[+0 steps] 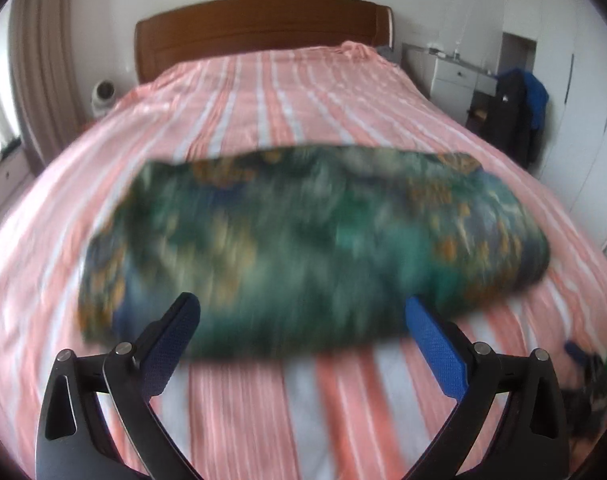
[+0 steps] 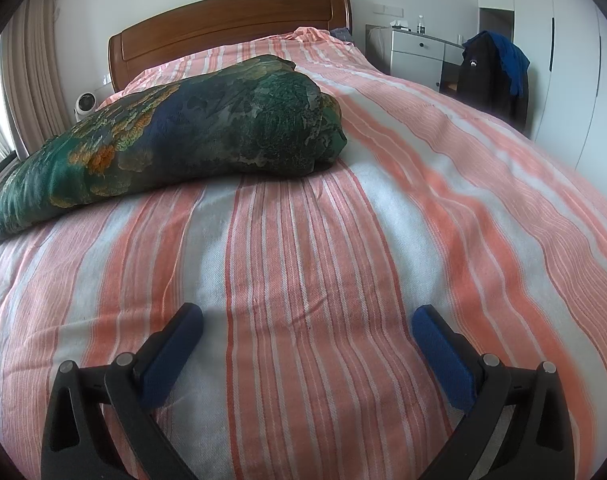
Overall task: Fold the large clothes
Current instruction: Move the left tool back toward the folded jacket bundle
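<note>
Left claw (image 1: 303,316) spread wide and empty, blue pads (image 1: 433,350) apart, with the folded green patterned garment (image 1: 303,248) lying just ahead of its tips on the striped bedspread (image 1: 271,412), blurred in that view. Right claw (image 2: 307,324) likewise spread wide and holding nothing, low over bare bedspread (image 2: 303,260), the garment (image 2: 175,136) ahead and off to its left. Beyond both, a wooden headboard (image 2: 231,28) at the far end.

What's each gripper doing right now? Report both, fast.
Left gripper: open, holding nothing, pointed at the folded green patterned garment.
Right gripper: open, holding nothing, over the striped bedspread.
</note>
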Motion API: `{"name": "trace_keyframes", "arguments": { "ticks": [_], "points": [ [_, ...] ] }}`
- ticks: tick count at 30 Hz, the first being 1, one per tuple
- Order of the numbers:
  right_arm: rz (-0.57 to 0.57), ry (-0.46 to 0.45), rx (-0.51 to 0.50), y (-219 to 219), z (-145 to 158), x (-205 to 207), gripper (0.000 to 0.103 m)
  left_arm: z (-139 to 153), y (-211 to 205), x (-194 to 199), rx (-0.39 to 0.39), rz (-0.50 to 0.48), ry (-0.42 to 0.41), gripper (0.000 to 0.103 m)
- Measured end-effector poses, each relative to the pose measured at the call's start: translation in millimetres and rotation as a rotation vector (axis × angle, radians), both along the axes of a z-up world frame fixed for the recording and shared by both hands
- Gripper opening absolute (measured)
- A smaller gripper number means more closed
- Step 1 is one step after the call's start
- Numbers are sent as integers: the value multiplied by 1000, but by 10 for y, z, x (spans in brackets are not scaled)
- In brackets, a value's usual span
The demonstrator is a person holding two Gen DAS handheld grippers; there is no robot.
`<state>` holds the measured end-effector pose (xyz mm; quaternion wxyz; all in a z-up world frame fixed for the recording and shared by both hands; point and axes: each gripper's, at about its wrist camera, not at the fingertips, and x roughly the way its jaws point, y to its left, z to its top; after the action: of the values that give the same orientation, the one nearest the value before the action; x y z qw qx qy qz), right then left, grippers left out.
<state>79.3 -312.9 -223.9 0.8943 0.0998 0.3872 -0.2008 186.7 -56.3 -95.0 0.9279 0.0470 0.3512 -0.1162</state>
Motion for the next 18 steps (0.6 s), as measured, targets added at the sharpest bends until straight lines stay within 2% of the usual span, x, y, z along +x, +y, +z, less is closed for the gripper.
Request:
{"name": "trace_keyframes", "arguments": {
  "ticks": [2, 5, 7, 9, 14, 18],
  "points": [
    [0, 0, 1, 2, 1, 3, 103, -9, -155, 237, 74, 7, -8, 102],
    [0, 0, 2, 4, 3, 5, 103, -222, -375, 406, 169, -30, 20, 102],
    [-1, 0, 2, 0, 1, 1, 103, -488, -511, 414, 266, -69, 84, 102],
    [0, -1, 2, -3, 0, -2, 103, -665, -528, 217, 314, -101, 81, 102],
    [0, 0, 6, 5, 7, 9, 103, -826, -512, -358, 375, -234, 131, 102],
    [0, 0, 7, 4, 7, 8, 103, -763, -404, -726, 342, -272, 152, 102]
  ]
}}
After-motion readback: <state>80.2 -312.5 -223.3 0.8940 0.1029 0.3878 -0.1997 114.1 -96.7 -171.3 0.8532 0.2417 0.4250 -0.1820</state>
